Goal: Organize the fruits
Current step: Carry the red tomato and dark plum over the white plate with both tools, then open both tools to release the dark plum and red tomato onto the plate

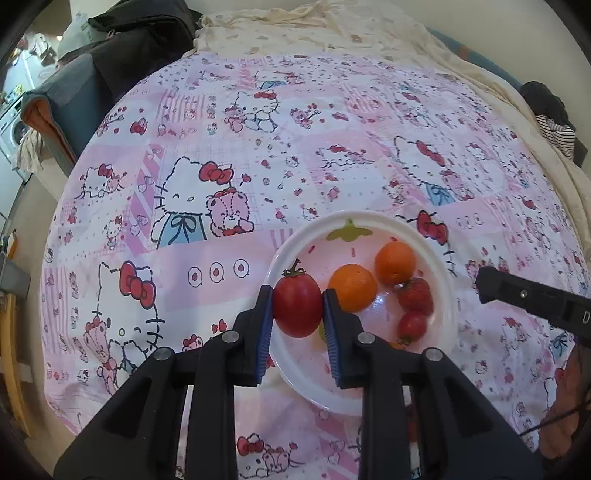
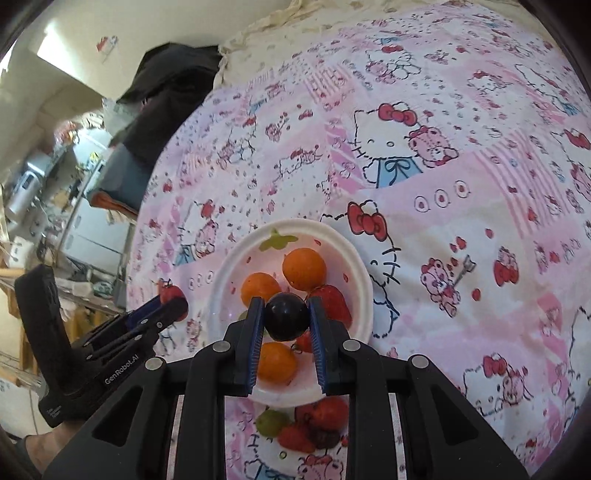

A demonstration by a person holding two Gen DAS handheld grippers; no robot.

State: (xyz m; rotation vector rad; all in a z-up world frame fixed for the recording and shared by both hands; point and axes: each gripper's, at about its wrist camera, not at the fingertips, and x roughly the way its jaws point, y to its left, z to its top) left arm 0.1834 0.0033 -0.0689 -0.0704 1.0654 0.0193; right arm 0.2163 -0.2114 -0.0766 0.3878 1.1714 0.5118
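Nearest the right wrist camera, loose fruit lies on the patterned cloth (image 2: 461,192) just off the plate's near rim: a green grape (image 2: 271,421), two strawberries (image 2: 325,411) and a dark fruit (image 2: 325,438), all bunched together and partly hidden behind the gripper frame. The right gripper (image 2: 287,320) is clamped on a dark round plum (image 2: 287,318), held between its blue pads over the near part of the white plate (image 2: 364,291).

In the left wrist view, the left gripper (image 1: 297,311) is clenched on a red tomato (image 1: 297,309) with a green stem, its pads pressed against both sides, over the near left rim of the same plate (image 1: 445,295).

On the plate, the right view shows one orange (image 2: 277,362) close to the near rim, a small red fruit beside it, and a strawberry (image 2: 334,302) toward the right rim. Further in, two oranges (image 1: 352,287) (image 1: 395,263) sit side by side near the plate's middle, just touching, and a strawberry (image 1: 416,295) with a small tomato (image 1: 412,325) lies at their right.

Beyond the plate, the cloth stretches to the far edge, where cream fabric (image 1: 314,26) is bunched and a dark garment (image 1: 147,33) lies at the far left corner.
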